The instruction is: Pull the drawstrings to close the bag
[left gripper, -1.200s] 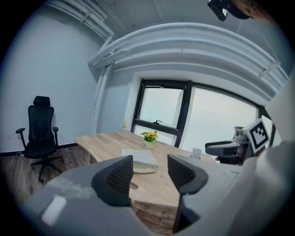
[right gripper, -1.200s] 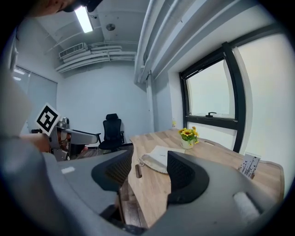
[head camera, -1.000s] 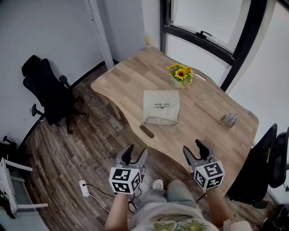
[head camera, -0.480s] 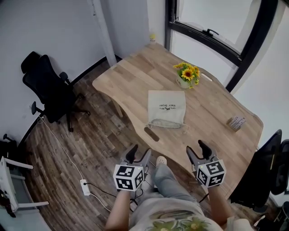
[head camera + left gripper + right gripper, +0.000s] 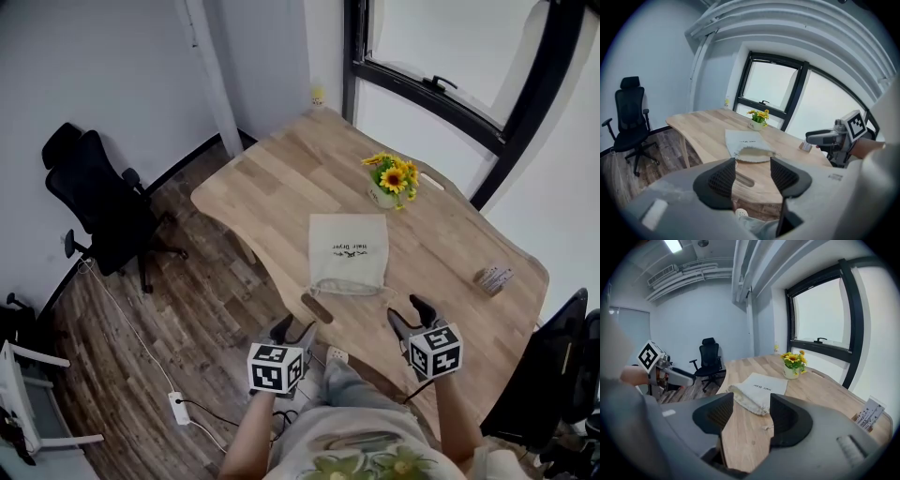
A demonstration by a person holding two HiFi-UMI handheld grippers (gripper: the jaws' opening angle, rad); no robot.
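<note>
A cream drawstring bag lies flat on the wooden table, its gathered mouth toward me, with a thin drawstring end trailing at the right. The bag also shows in the left gripper view and the bag in the right gripper view, ahead of the jaws. My left gripper hovers open off the table's near edge, below and left of the bag. My right gripper is open too, over the near edge right of the bag's mouth. Neither holds anything.
A pot of sunflowers stands behind the bag. A small card stand sits at the table's right. A slot is cut in the table's near edge. A black office chair stands at the left; another chair at the right.
The view has closed in on the table. Both grippers have moved forward toward the bag's mouth, still open.
</note>
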